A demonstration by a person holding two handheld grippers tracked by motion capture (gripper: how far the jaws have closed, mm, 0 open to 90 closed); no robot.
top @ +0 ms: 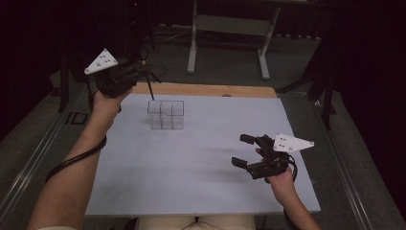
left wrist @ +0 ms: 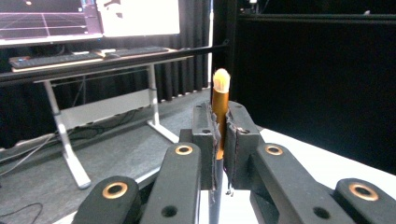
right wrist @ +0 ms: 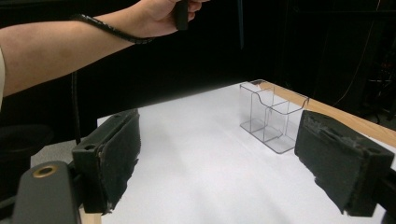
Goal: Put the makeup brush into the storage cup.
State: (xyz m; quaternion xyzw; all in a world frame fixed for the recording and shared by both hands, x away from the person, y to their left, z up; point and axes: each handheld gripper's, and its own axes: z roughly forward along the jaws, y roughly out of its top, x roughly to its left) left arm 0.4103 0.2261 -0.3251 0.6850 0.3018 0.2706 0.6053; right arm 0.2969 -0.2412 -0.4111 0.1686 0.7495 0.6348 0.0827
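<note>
Holding a makeup brush [left wrist: 220, 109] clamped upright between its jaws, the left hand-held gripper [top: 125, 76] is raised at the far left edge of the worktop [top: 201, 167], the dark handle [top: 150, 88] slanting down toward the clear organizer [top: 165, 115] just beside it, probably to drop it into 1 of the compartments. The brush has a gold ferrule and a pale, rounded tuft. Resting near the worktop's right side, the right hand-held gripper [top: 245, 151] stands released, its 2 pads wide apart with nothing between.
</note>
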